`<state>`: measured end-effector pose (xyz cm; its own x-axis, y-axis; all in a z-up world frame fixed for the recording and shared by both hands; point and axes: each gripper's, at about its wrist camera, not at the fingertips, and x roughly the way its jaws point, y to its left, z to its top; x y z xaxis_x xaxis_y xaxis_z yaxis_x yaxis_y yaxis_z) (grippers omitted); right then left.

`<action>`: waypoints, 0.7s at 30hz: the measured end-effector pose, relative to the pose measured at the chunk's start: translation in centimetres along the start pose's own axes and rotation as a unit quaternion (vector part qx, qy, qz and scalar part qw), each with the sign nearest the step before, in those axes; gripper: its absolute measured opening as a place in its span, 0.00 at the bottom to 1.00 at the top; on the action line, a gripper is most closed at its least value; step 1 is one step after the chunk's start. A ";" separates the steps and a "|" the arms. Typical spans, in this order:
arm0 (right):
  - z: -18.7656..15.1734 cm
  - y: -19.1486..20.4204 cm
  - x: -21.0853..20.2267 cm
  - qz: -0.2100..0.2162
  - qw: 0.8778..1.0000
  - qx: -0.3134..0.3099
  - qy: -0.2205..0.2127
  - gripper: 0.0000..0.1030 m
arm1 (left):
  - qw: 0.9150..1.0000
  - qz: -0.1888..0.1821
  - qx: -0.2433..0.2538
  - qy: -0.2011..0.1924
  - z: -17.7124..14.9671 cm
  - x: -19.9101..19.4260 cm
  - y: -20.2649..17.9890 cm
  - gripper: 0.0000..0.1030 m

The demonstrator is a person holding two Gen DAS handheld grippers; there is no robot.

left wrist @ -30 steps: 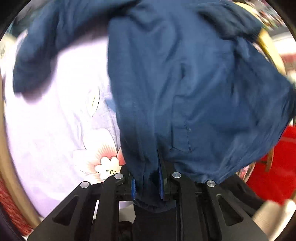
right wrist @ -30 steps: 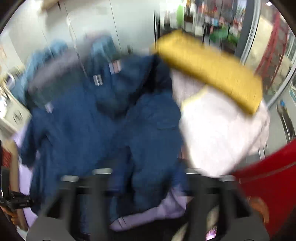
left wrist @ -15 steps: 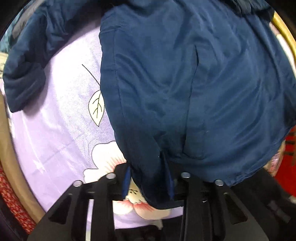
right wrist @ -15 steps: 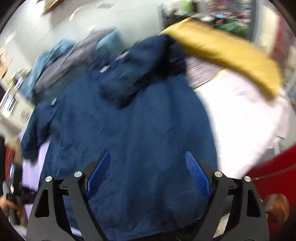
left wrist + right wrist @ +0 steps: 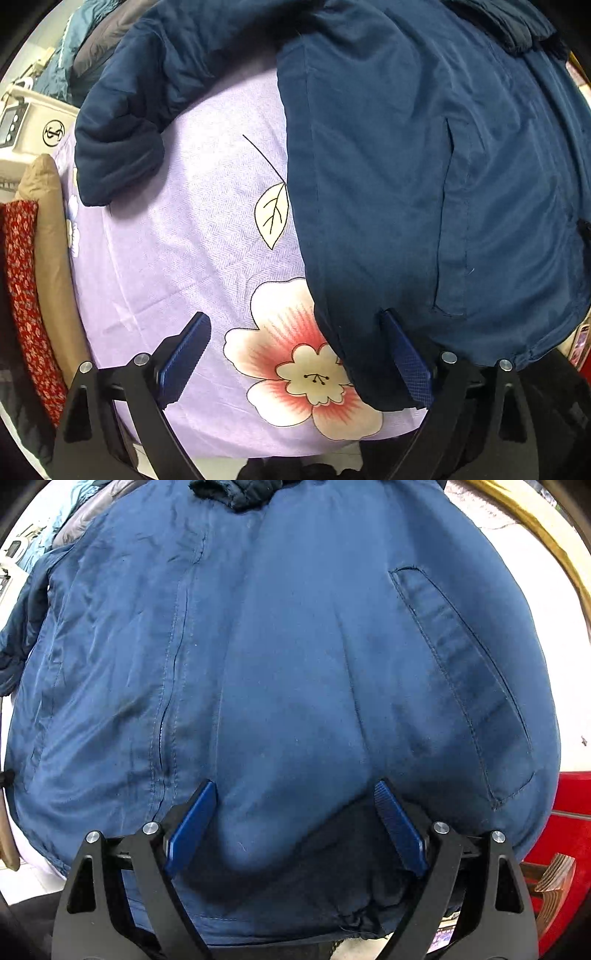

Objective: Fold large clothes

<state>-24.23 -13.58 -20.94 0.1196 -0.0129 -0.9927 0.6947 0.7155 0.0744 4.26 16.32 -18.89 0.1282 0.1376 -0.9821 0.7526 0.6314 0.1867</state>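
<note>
- Lying spread across a lilac flowered sheet, the navy jacket fills the left wrist view from 12 o'clock round to 4 o'clock.
- One sleeve of the jacket extends toward 10 o'clock and ends in a cuff resting on the sheet.
- Left hand-held gripper: jaws spread wide and opening. The jacket's lower corner lies between them, against the blue pad at 5 o'clock; the other pad stands clear over bare sheet, so nothing is clamped.
- A printed flower on the sheet shows between the left fingers, partly covered by the hem.
- Right hand-held gripper: jaws wide and opening further, pointed down at the jacket front. Fabric bulges between the pads; whether the tips touch it cannot be told. No grip is made.
- In the right wrist view the closed front seam runs from 11 o'clock toward 7 o'clock, and a slanted pocket sits at 3 o'clock.
- A red object shows at 4 o'clock beyond the hem.
</note>
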 end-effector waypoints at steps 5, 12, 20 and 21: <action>0.8 0.1 -4.6 0.032 0.998 -0.007 -0.054 0.84 | 1.000 -0.011 -0.004 -0.011 -1.8 -2.0 0.8 0.87; 1.7 -0.3 -7.9 0.061 0.993 0.006 -0.097 0.84 | 0.999 -0.014 0.020 -0.033 -3.1 -5.8 2.0 0.88; 4.6 -1.7 -8.0 0.040 0.991 0.027 -0.122 0.84 | 0.996 -0.032 -0.020 -0.080 6.4 -4.5 -0.4 0.87; 5.0 -2.3 -8.2 0.044 0.991 0.034 -0.123 0.84 | 0.996 -0.033 -0.019 -0.081 7.2 -4.3 -0.9 0.87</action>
<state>-23.28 -18.60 -12.47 0.3453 -0.1290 -0.9296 0.7189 0.6731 0.1736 7.67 9.70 -15.01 0.1833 -0.0283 -0.9826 0.7382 0.6640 0.1186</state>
